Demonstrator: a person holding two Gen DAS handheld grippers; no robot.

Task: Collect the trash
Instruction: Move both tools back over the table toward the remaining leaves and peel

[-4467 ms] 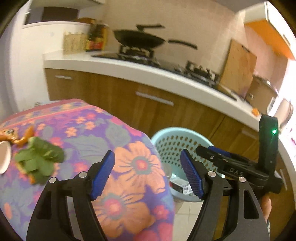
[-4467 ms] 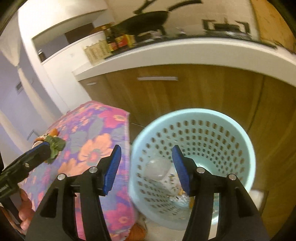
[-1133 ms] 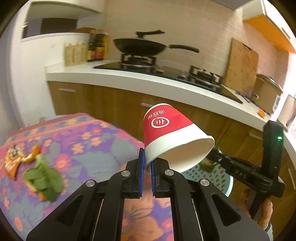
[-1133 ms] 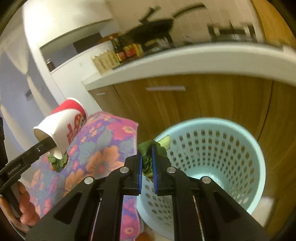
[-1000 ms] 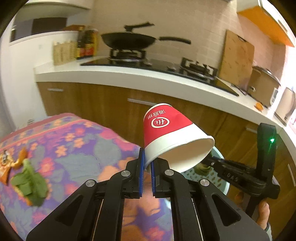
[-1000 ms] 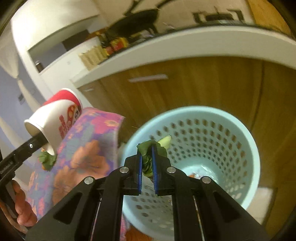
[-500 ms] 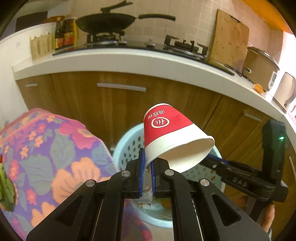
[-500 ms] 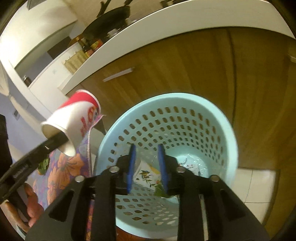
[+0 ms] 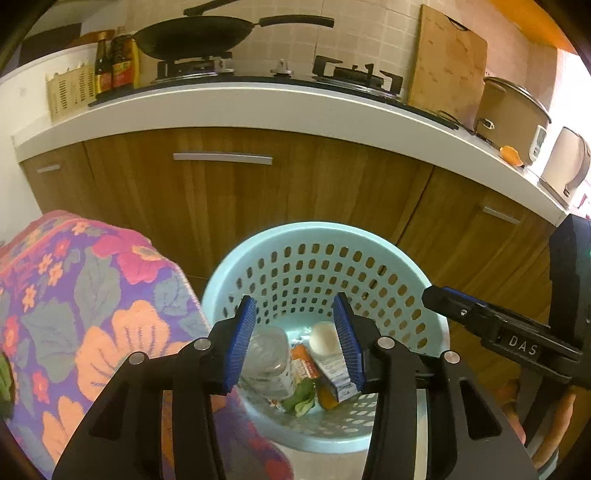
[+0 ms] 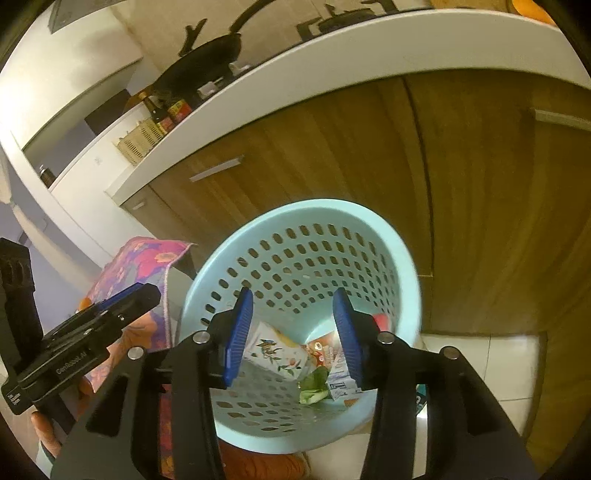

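Blue basket (image 9: 424, 291) below both gaping grippers

Home kitchen, as I read it. Long white countertop (image 9: 258, 107) over brown wooden cabinets with metal bar handles (image 9: 222, 158). On countertop: black gas hob (image 9: 354, 75), black wok (image 9: 195, 35), dark sauce bottles (image 9: 112, 66) left of wok, wooden chopping board (image 9: 445, 59) against beige tiled wall, beige rice cooker (image 9: 511, 112) at right end. Below countertop: floral-cloth table (image 9: 81, 295).

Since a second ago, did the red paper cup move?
Yes. It left the left gripper, whose fingers now stand open above the blue basket; only a red sliver shows inside it.
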